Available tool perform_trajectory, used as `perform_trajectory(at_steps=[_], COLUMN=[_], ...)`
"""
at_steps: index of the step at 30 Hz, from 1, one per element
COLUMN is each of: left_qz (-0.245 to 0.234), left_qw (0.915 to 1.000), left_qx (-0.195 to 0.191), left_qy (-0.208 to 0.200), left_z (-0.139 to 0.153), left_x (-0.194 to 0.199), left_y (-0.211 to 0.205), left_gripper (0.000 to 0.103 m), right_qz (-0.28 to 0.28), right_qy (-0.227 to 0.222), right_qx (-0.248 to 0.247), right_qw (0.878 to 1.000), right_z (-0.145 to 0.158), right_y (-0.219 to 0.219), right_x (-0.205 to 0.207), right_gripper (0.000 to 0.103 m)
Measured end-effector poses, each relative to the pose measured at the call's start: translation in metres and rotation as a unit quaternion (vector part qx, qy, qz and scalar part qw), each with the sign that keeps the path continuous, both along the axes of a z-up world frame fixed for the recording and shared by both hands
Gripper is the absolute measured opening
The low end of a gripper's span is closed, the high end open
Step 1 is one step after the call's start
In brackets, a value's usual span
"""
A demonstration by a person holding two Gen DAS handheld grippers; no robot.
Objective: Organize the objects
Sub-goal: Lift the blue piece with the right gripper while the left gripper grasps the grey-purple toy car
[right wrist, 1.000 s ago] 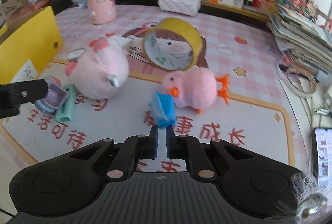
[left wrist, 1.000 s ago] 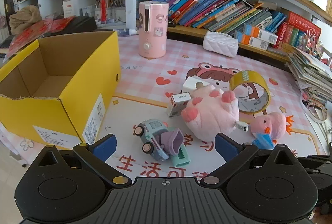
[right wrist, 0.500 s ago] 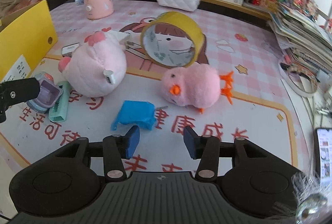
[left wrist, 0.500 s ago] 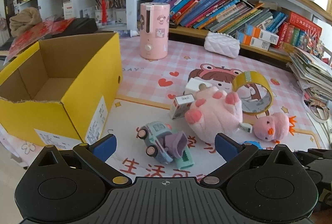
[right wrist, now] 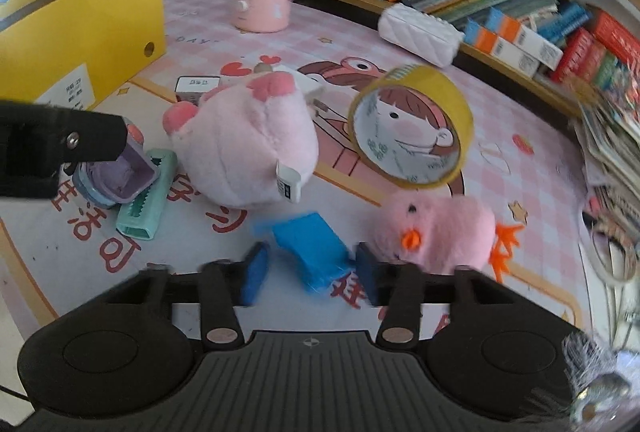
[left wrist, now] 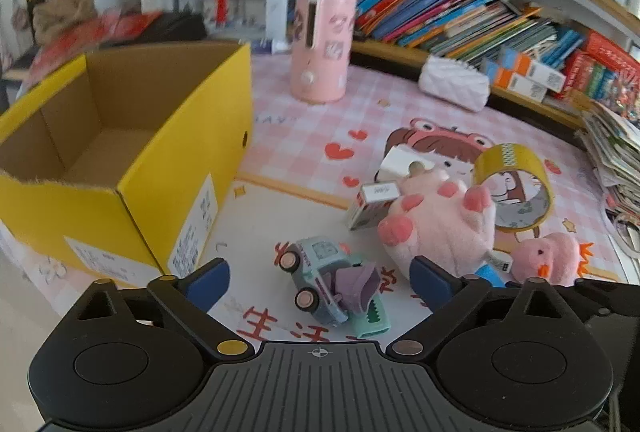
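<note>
Right gripper (right wrist: 310, 274) nearest, blue pads closing around a small blue box-shaped block (right wrist: 310, 250) lying on the mat; gaps showed either side, no contact yet. Left gripper (left wrist: 318, 282) was spread wide and closing a little, nothing between the pads, hovering over a pale blue plastic toy car (left wrist: 316, 278) with a lilac scoop and a mint-green toothed clip (left wrist: 370, 318). Smooth printed table mat (right wrist: 400, 32), large red Chinese characters near, pink check far. Just right of the block, a fuzzy pink chick plush (right wrist: 434, 232) with orange beak and feet. Behind, a round pink plush paw (right wrist: 244, 148) with a barcode tag, and a yellow tape roll (right wrist: 412, 130) on edge. Left, an open yellow cardboard box (left wrist: 160, 160), white label unreadable. Far: pink cylindrical appliance (left wrist: 322, 44), white quilted pouch (left wrist: 454, 82), shelved books (left wrist: 440, 12).
</note>
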State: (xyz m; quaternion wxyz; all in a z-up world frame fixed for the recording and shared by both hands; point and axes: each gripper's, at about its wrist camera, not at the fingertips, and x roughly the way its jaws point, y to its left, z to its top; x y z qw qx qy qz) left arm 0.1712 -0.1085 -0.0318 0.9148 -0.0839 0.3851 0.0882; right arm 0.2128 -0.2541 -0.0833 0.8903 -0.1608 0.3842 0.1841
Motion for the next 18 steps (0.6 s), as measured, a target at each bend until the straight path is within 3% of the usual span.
perform_trajectory(at_steps=[9, 12, 14, 18], left_qz=[0.019, 0.029, 0.029, 0.022], left_qw=[0.9978, 0.9955, 0.9936, 0.9926], left_qx=[-0.043, -0.068, -0.088, -0.107], left_qy=[0.046, 0.060, 0.064, 0.053], left_z=[-0.021, -0.029, -0.032, -0.027], left_x=[0.020, 0.026, 0.028, 0.024], left_y=[0.007, 0.011, 0.013, 0.013], left_gripper=[0.078, 0.063, 0.045, 0.043], right_qz=[-0.004, -0.008, -0.009, -0.014], right_qy=[0.006, 0.003, 0.003, 0.000], right_qx=[0.026, 0.037, 0.041, 0.044], right_qw=[1.000, 0.999, 0.999, 0.999], right_z=[0.010, 0.018, 0.022, 0.026], right_y=[-0.012, -0.017, -0.019, -0.023], right_x=[-0.001, -0.005, -0.007, -0.010], right_gripper=[0.026, 0.026, 0.026, 0.026])
